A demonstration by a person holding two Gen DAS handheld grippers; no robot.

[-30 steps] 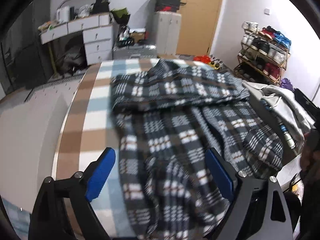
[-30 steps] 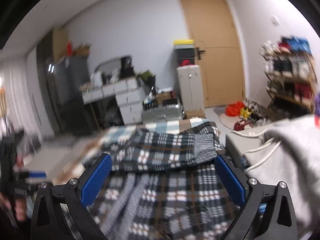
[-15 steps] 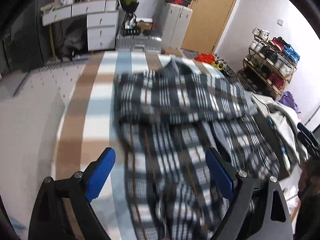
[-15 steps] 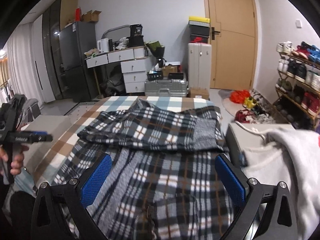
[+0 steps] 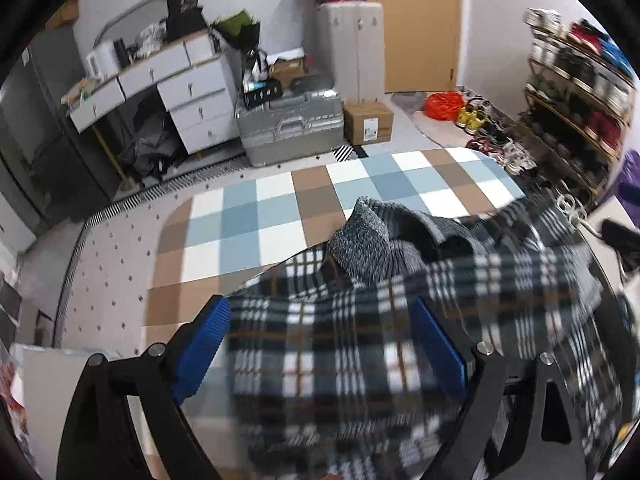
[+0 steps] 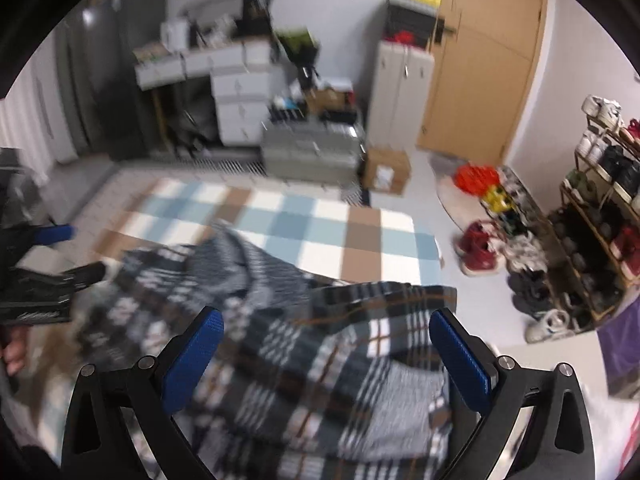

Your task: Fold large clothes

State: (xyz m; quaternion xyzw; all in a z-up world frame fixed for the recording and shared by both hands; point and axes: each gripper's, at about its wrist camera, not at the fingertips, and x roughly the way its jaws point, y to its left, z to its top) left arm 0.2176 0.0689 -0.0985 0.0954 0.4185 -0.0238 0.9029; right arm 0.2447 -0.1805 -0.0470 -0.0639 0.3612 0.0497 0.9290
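**Speaker one:** Both tools are seen with jaws spread wide. Nothing is clamped by the left tool (image 5: 320, 344), and nothing is clamped by the right tool (image 6: 326, 354); the ribbed blue pads (image 5: 206, 346) are kept apart from the cloth, which is seen only beyond and between them.

**Speaker two:** And the task's thing, where is it found?

**Speaker one:** A large dark plaid fleece garment (image 5: 360, 340), checked in black, white and grey with thin brown lines, is spread across a bed covered by a blue, brown and white checked sheet (image 5: 256, 216). Its near part is blurred in both views.

**Speaker two:** How much of the folding is judged done?

**Speaker one:** Some layering is shown: a flap with its speckled grey reverse (image 5: 368, 240) is turned up over the plaid face. No compact, squared bundle is seen, so further folds and smoothing are judged to be left.

**Speaker two:** What is noted of the material?

**Speaker one:** A soft, thick, fuzzy nap is suggested, with rounded humps instead of crisp creases. Slumping is judged likely when it is lifted.
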